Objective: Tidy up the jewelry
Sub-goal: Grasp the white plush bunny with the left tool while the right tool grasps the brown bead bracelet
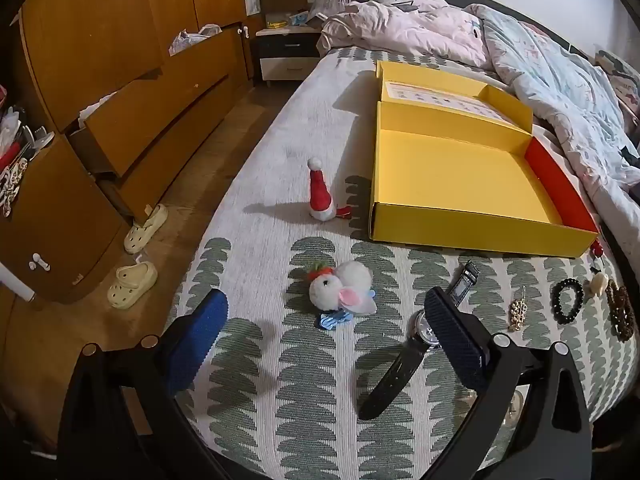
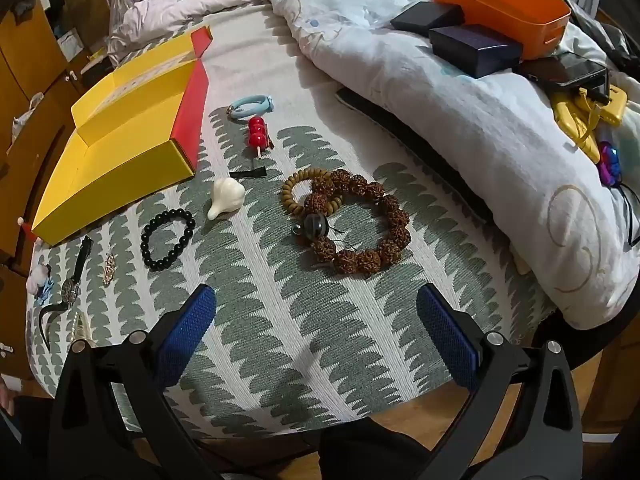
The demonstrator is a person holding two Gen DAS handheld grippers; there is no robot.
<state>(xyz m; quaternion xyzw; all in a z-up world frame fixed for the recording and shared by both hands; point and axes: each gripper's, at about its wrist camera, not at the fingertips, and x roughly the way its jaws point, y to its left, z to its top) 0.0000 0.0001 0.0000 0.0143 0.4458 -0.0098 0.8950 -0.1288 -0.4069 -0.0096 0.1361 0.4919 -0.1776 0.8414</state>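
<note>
Both pairs of fingers are standing spread wide and grasping nothing: the left gripper (image 1: 326, 340) is hanging over the bed (image 1: 280, 380) with the white plush hair clip (image 1: 344, 290) lying between its blue pads, and the right gripper (image 2: 316, 344) is hovering over bare patterned cover. A black-strapped watch (image 1: 404, 356) is lying just beside the left gripper's right finger (image 1: 456, 340), partly behind it. Farther off, the open yellow box (image 1: 452, 172) is sitting empty, with a Santa-hat clip (image 1: 320, 194) just left of it. Ahead of the right gripper, a brown seed bracelet (image 2: 368, 220) is overlapping a smaller wooden bead bracelet (image 2: 304, 194); to their left are lying a white garlic-shaped piece (image 2: 224, 196), a black bead bracelet (image 2: 168, 238) and a gold brooch (image 2: 109, 268).
</note>
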